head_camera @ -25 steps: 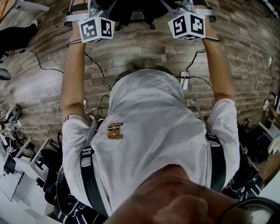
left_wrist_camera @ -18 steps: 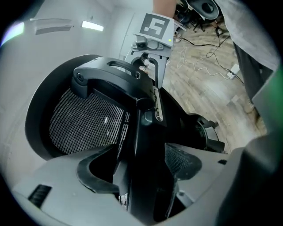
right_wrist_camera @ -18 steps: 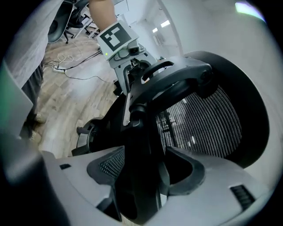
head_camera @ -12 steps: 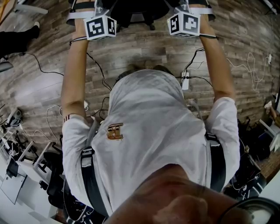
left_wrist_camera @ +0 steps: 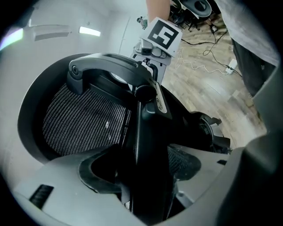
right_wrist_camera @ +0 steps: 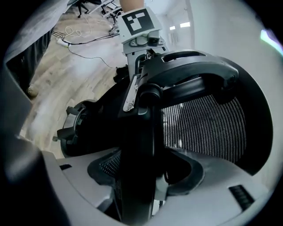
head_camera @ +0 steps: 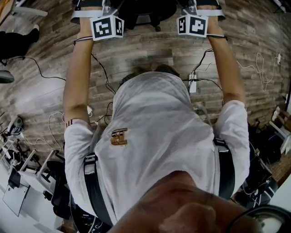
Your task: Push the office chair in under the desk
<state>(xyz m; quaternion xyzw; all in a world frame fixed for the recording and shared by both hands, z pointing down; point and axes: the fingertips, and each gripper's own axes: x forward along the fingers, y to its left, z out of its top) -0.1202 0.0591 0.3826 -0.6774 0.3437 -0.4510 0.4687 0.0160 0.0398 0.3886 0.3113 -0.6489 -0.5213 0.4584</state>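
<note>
The black office chair point(head_camera: 146, 10) shows at the top edge of the head view, between my two outstretched arms. Its mesh backrest point(left_wrist_camera: 84, 126) fills the left gripper view, and the mesh point(right_wrist_camera: 205, 128) also fills the right gripper view. My left gripper point(left_wrist_camera: 146, 187) is shut on the backrest's black rim. My right gripper point(right_wrist_camera: 138, 187) grips the same rim from the other side. In the head view only the marker cubes of the left gripper point(head_camera: 107, 26) and right gripper point(head_camera: 193, 24) show; the jaws are hidden. No desk can be made out.
Cables and a white power strip point(head_camera: 191, 84) lie on the wood-plank floor point(head_camera: 145, 50) in front of my feet. Another black chair point(head_camera: 59, 200) and white furniture point(head_camera: 16, 200) stand at the lower left. Someone's dark shoe point(head_camera: 18, 38) is at the left edge.
Both grippers have moved a little farther forward, toward the top of the head view, with the chair going along. Their hold on the backrest is unchanged.
</note>
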